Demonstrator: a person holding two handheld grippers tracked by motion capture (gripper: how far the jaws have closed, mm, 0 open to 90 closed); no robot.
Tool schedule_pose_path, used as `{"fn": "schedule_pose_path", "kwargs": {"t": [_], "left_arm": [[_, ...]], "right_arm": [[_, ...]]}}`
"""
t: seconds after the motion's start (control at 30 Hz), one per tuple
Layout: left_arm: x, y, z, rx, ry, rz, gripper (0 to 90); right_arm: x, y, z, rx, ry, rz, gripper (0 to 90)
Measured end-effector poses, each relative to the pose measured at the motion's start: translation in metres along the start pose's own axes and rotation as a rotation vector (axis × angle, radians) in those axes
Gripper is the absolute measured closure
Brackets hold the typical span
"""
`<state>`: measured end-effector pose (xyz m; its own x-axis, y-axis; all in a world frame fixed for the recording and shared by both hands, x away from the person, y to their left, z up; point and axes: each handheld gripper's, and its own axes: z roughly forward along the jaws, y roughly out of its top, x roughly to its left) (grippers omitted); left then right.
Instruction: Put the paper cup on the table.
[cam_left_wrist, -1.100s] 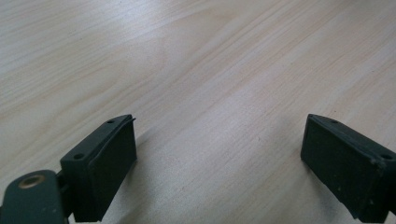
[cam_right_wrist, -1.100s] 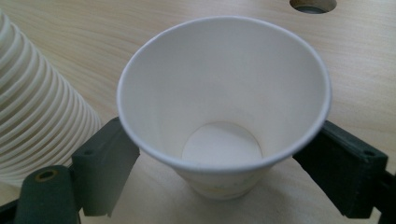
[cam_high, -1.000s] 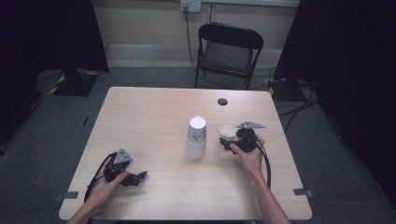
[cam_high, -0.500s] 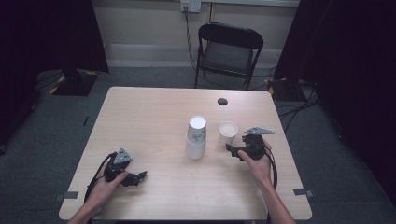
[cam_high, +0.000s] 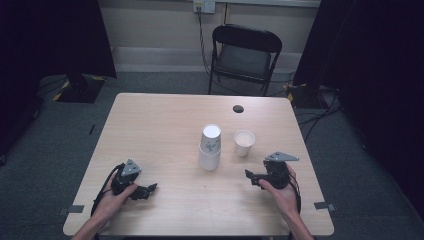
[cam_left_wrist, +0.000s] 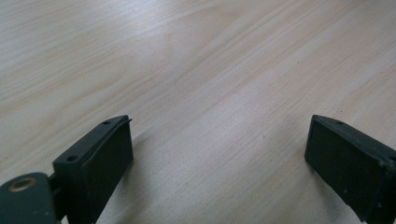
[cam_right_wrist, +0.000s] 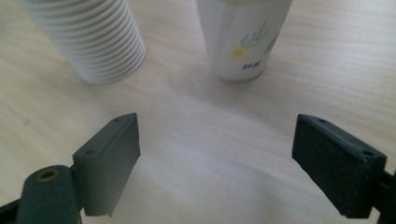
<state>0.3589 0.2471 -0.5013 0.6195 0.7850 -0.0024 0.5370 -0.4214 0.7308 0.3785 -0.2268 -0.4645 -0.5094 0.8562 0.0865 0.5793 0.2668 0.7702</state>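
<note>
A tall stack of white paper cups (cam_high: 210, 150) stands at the middle of the table, and its ribbed side (cam_right_wrist: 88, 37) shows in the right gripper view. To its right, apart from it, a single upright white cup (cam_high: 244, 143) carries a flower print (cam_right_wrist: 243, 32). My right gripper (cam_high: 251, 177) lies low on the table, nearer the person than that cup and to its right. It is open (cam_right_wrist: 217, 116), with bare wood between its jaws. At the front left my left gripper (cam_high: 148, 190) rests open (cam_left_wrist: 222, 121) over bare wood.
The light wooden table (cam_high: 150, 130) has a small dark round cap (cam_high: 238, 108) near its far edge. A black folding chair (cam_high: 245, 55) stands behind the table. Cables (cam_high: 310, 115) lie on the grey floor at the right.
My right gripper has let go of the single cup, left it standing beside the stack, and drawn back toward the person. The left gripper has stayed put.
</note>
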Motion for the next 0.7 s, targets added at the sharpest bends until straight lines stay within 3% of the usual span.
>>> {"fn": "schedule_pose_path", "kwargs": {"t": [0.13,0.27,0.4,0.53,0.6,0.7], "left_arm": [[0.0,0.0,0.0,0.001,0.003,-0.002,7.3],[0.0,0.0,0.0,0.001,0.003,-0.002,7.3],[0.0,0.0,0.0,0.005,0.007,0.0,6.5],[0.0,0.0,0.0,0.005,0.007,0.0,6.5],[0.0,0.0,0.0,0.005,0.007,-0.001,6.5],[0.0,0.0,0.0,0.005,0.007,-0.001,6.4]], "right_arm": [[0.007,-0.012,-0.005,0.011,0.001,-0.001,14.7],[0.015,-0.026,-0.001,0.081,0.002,-0.013,15.0],[0.024,-0.031,-0.001,0.079,-0.028,-0.029,14.6],[0.03,-0.036,0.004,0.121,-0.018,-0.056,14.6],[0.033,-0.037,0.006,0.12,-0.038,-0.085,14.2],[0.033,-0.039,0.006,0.102,-0.039,-0.087,13.6]]}}
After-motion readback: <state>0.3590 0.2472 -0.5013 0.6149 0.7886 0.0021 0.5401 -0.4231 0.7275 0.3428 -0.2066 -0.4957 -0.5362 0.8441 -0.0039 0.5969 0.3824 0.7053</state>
